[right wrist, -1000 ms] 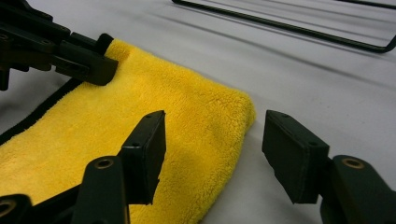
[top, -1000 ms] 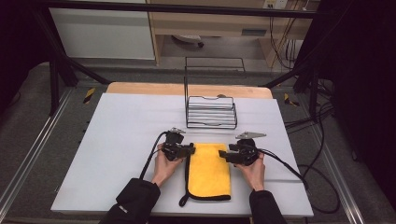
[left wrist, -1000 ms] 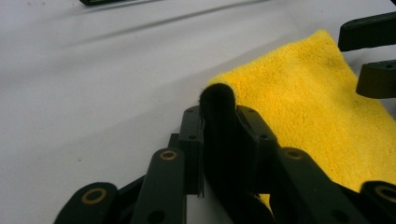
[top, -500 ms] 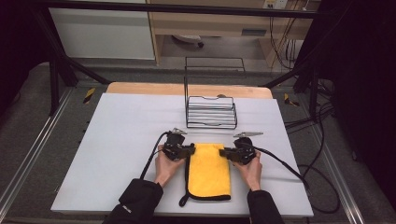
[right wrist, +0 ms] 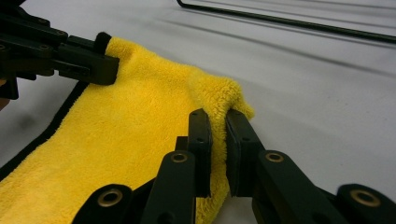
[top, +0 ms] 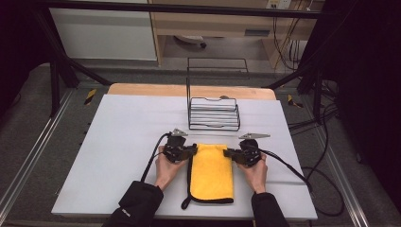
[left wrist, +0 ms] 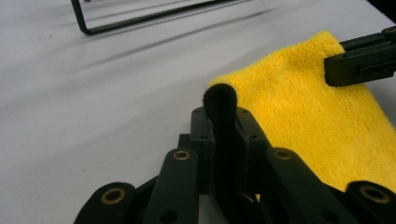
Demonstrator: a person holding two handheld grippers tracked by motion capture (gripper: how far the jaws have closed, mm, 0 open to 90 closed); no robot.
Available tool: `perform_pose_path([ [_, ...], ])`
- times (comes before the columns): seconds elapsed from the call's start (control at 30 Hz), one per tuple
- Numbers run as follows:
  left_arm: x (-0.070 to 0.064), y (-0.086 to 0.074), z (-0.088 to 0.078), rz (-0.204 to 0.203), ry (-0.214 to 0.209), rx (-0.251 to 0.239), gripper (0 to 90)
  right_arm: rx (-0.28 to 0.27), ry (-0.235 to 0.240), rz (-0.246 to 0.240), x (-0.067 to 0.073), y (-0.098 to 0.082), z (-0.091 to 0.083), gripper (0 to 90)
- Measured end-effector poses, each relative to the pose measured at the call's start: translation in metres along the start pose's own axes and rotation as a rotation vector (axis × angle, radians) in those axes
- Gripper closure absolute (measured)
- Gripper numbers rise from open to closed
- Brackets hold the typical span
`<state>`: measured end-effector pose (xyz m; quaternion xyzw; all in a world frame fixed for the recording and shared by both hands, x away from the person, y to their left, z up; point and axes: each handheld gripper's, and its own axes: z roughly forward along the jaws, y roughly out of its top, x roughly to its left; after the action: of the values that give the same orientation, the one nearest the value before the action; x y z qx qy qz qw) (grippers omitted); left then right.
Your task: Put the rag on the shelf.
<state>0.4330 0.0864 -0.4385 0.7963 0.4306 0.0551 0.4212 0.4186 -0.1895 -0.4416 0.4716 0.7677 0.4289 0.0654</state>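
We have both far corners of the yellow cloth [top: 211,172] pinched, left hand-held gripper [top: 193,151] and right hand-held gripper [top: 227,152] having just closed on them; lifting remains.

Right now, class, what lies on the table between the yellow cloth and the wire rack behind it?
Nothing: in the high view, a bare strip of white table separates the yellow cloth from the wire rack.

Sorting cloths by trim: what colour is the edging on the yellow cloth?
Black edging runs along the yellow cloth; it shows best in the high view.
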Motion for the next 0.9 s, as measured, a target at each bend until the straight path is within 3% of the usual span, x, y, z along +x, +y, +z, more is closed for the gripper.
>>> perform_pose_path([
  [0.33, -0.009, 0.003, -0.019, 0.024, -0.021, -0.076, 79.7, -0.083, 0.031, -0.009, 0.007, 0.002, -0.020, 82.6],
  [0.9, -0.024, 0.006, -0.042, 0.095, -0.030, -0.154, 79.7, -0.174, 0.026, -0.070, 0.024, 0.003, -0.046, 82.7],
])
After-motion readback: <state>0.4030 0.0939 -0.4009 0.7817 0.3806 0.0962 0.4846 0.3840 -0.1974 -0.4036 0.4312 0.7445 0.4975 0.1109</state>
